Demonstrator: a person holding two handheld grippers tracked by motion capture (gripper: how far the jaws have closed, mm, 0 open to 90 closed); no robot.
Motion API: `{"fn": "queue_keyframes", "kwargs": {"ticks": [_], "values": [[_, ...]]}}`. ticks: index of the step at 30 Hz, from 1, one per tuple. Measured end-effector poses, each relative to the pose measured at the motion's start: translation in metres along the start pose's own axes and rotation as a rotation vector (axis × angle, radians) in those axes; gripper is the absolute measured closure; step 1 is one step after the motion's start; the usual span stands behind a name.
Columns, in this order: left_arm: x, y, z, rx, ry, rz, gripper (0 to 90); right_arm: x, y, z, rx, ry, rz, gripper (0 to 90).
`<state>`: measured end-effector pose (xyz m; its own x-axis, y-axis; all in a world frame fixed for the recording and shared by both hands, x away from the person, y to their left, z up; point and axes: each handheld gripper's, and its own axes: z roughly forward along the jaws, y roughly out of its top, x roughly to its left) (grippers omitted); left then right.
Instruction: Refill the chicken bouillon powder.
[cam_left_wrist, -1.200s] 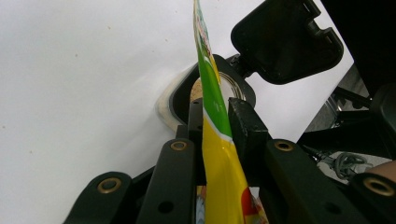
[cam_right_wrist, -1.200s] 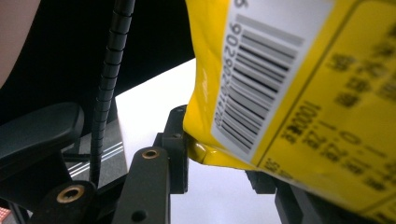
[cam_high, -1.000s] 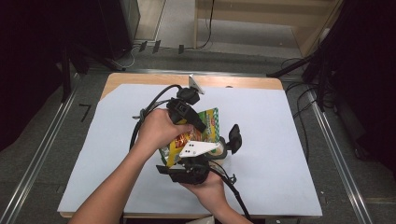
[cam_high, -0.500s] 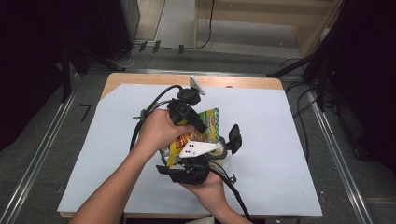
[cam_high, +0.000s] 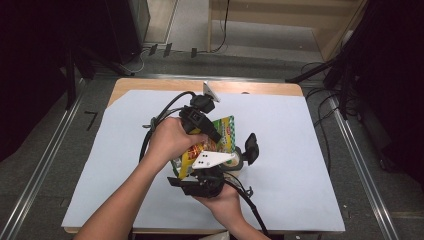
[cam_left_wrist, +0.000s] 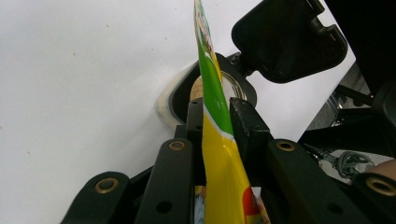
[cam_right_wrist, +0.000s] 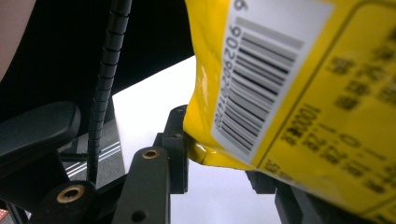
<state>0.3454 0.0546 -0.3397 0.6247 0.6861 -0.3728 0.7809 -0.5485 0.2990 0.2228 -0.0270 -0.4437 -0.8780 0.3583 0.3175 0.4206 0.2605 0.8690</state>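
Support: wooden table (cam_high: 260, 88), seen bare along the far edge.
Covering: white sheet (cam_high: 300, 150), spread over nearly the whole tabletop.
On sheet: small open container (cam_high: 235, 161) with black hinged lid (cam_high: 251, 148), placed near the middle.

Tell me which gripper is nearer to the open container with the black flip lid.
Left. The left gripper, clamped on the yellow packet, has its tips right above the container. The right gripper grips the packet's lower corner, farther back.

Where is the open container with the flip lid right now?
In the high view, the container sits mid-table on the white sheet, right of the yellow-green pouch.
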Motion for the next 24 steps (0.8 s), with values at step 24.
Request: {"fn": "queue_keyframes", "kwargs": {"ticks": [24], "values": [[-0.0041, 0.0060, -0.0009, 0.016, 0.012, 0.014, 78.7, 0.0006, 0.0034, -0.0033, -0.011, -0.004, 0.001, 66.6]]}}
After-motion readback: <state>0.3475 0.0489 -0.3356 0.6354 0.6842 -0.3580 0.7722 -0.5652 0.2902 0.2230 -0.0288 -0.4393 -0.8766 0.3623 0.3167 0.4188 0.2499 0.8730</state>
